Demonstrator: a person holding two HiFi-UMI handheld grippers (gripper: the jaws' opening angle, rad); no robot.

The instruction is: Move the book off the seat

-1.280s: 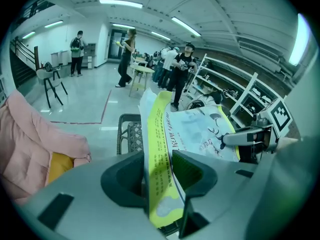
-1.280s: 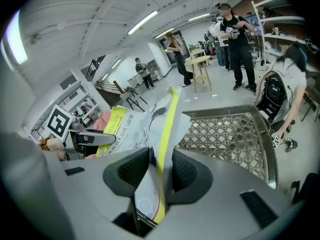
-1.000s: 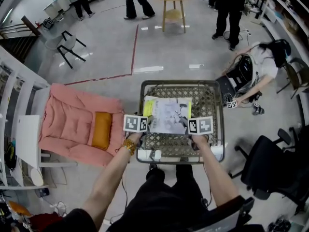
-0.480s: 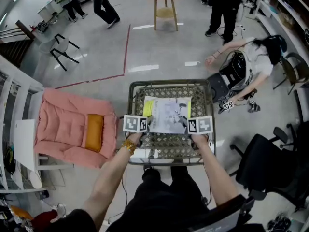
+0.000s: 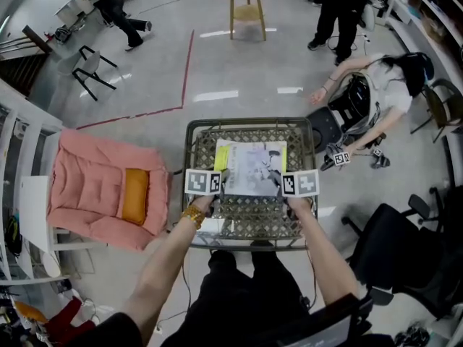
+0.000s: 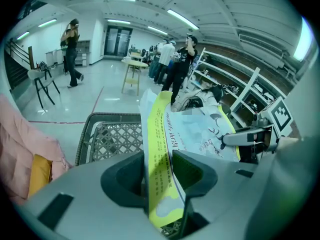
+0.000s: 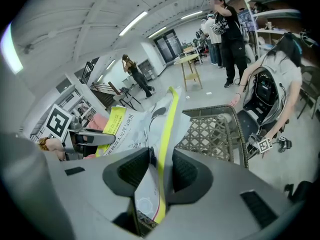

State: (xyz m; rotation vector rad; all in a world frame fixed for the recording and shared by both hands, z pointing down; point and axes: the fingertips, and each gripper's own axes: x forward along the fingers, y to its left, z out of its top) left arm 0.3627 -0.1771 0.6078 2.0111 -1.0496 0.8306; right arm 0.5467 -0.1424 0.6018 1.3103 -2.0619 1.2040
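Entry: thin soft-cover book (image 5: 252,168), pale illustrated paper cover with a yellow-green band along its edges, flat and floppy

- Place: we hold it over the woven lattice seat (image 5: 189,132), a squarish panel in a dark rounded frame. It looks lifted clear of the weave but lies wholly within the rim
- left gripper (image 5: 221,183): jaws partly closed, clamped on the book's yellow left margin near our corner
- right gripper (image 5: 283,185): jaws likewise partly closed, pinching the right margin, the pages bowing upward from the pads
- Key relation: the book spans from one gripper to the other and reaches away from us beyond the fingertips. Neither hand is nearer, so we judge both must travel together, sideways past the frame
- Alongside: pink quilted armchair (image 5: 87,186), soft and padded, at our left, apart from the seat
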